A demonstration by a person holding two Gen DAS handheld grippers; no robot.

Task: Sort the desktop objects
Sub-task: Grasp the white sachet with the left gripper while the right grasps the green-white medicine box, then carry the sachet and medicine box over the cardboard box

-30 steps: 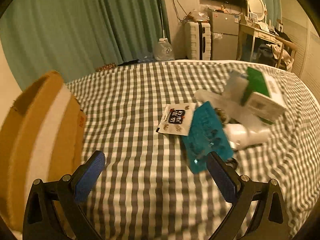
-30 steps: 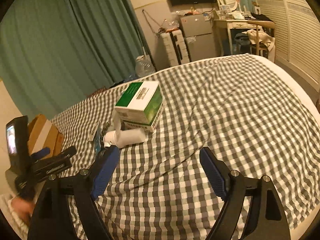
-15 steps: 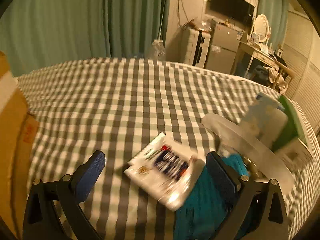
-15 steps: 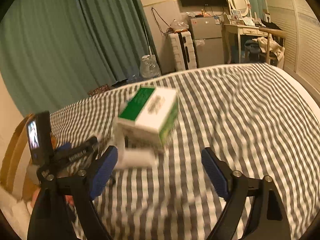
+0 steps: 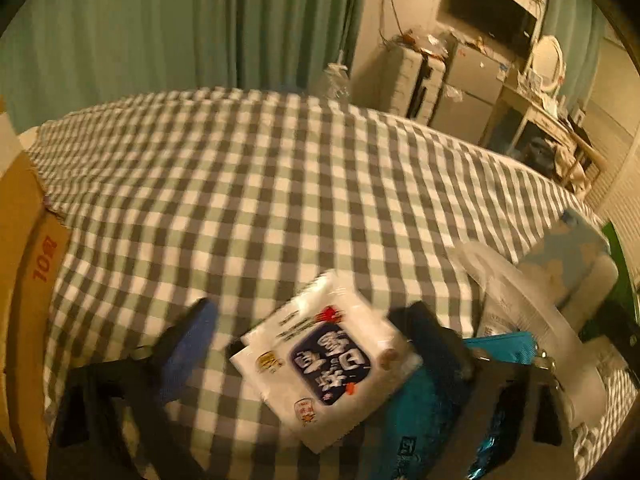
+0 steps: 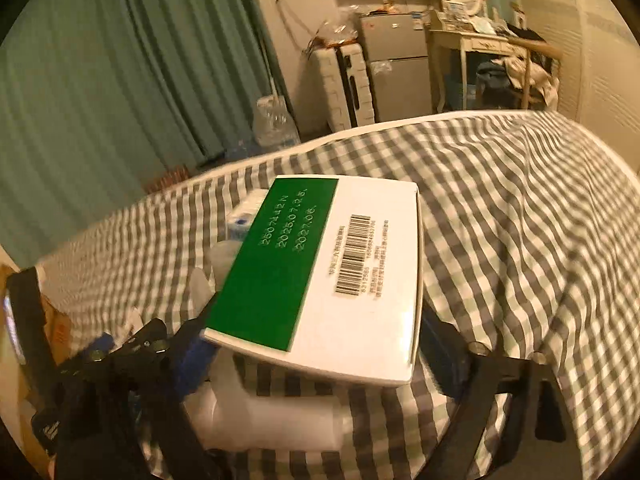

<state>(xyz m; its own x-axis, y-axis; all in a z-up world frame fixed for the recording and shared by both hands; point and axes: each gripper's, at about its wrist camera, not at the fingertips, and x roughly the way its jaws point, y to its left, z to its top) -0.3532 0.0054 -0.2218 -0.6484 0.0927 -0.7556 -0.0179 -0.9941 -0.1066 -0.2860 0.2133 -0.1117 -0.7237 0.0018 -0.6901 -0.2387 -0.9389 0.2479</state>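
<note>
A white packet (image 5: 332, 360) with a dark blue label lies on the checked bedspread (image 5: 280, 200), partly over a teal pouch (image 5: 432, 420). My left gripper (image 5: 306, 320) straddles the packet with its jaws closing; the left blue pad (image 5: 188, 344) still stands clear of it. In the right wrist view a green and white box (image 6: 320, 272) rests on a white bottle (image 6: 272, 420). Around this box sits my right gripper (image 6: 320, 332), open, its fingers close beside the box's sides. The left gripper's black body (image 6: 132, 352) shows at the lower left of that view.
A cardboard box (image 5: 24, 280) stands at the bed's left edge. Clear plastic (image 5: 520, 300) and a pale blue packet (image 5: 572, 256) lie beside the pile, with the green box (image 5: 620, 280) behind. Bare bedspread stretches to the right (image 6: 520, 240). Furniture stands beyond the bed.
Both grippers moved forward and down to the pile. The white packet now lies between the left fingers, which have narrowed. The green box now fills the space between the right fingers.
</note>
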